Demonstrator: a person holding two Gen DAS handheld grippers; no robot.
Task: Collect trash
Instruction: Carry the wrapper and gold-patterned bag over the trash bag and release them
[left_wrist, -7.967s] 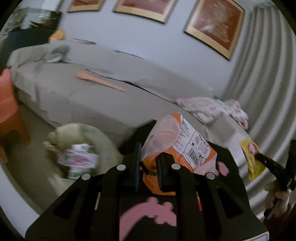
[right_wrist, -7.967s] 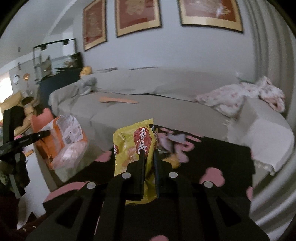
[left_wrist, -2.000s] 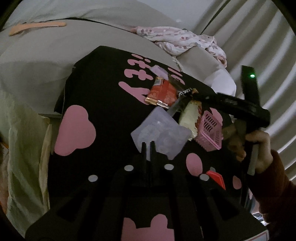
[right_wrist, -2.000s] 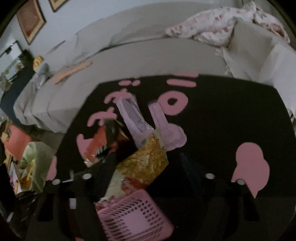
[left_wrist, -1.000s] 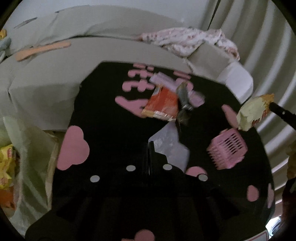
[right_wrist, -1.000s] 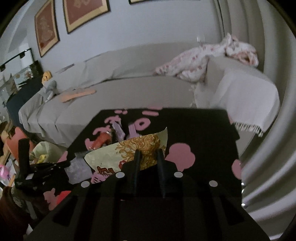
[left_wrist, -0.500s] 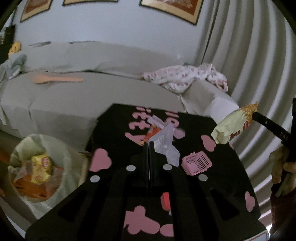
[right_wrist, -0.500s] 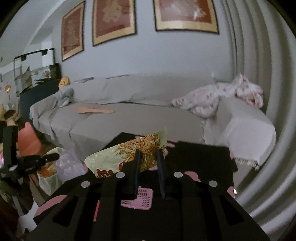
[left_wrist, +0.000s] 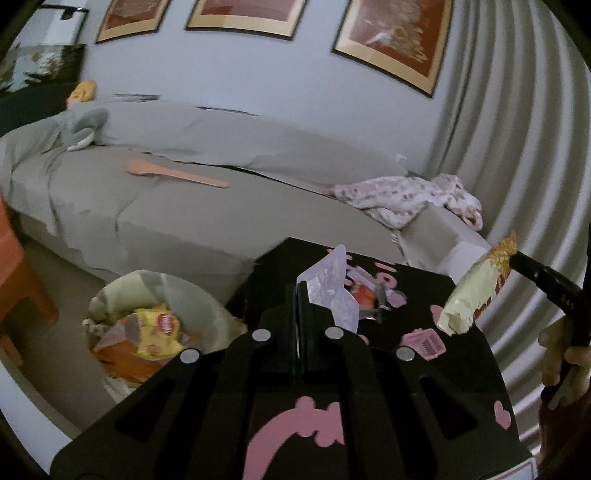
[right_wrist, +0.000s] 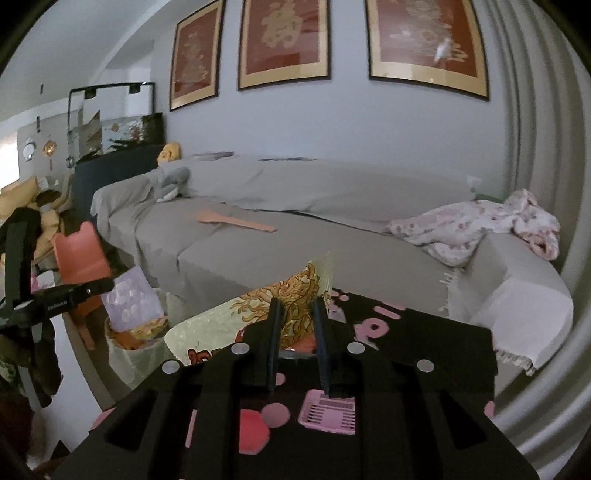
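My left gripper (left_wrist: 297, 287) is shut on a crumpled clear plastic wrapper (left_wrist: 330, 288), held above the black table (left_wrist: 424, 373). Below and to its left on the floor stands the lined trash bin (left_wrist: 110, 295), with yellow and orange packets inside. My right gripper (right_wrist: 297, 308) is shut on a pale yellow noodle packet (right_wrist: 236, 321), which sticks out to the left of its fingers. The right gripper and its packet (left_wrist: 474, 291) also show at the right edge of the left wrist view. An orange wrapper (left_wrist: 364, 295) still lies on the table.
A pink basket (right_wrist: 328, 410) and a red piece (right_wrist: 251, 428) sit on the table with pink shapes. Behind it runs a grey sofa (right_wrist: 295, 229) with a wooden paddle (right_wrist: 232, 220) and a floral blanket (right_wrist: 476, 225). An orange chair (right_wrist: 79, 254) stands by the bin.
Both grippers have lifted off the table with their wrappers and tilted up. The left one has swung left, bringing the bin into view below it.
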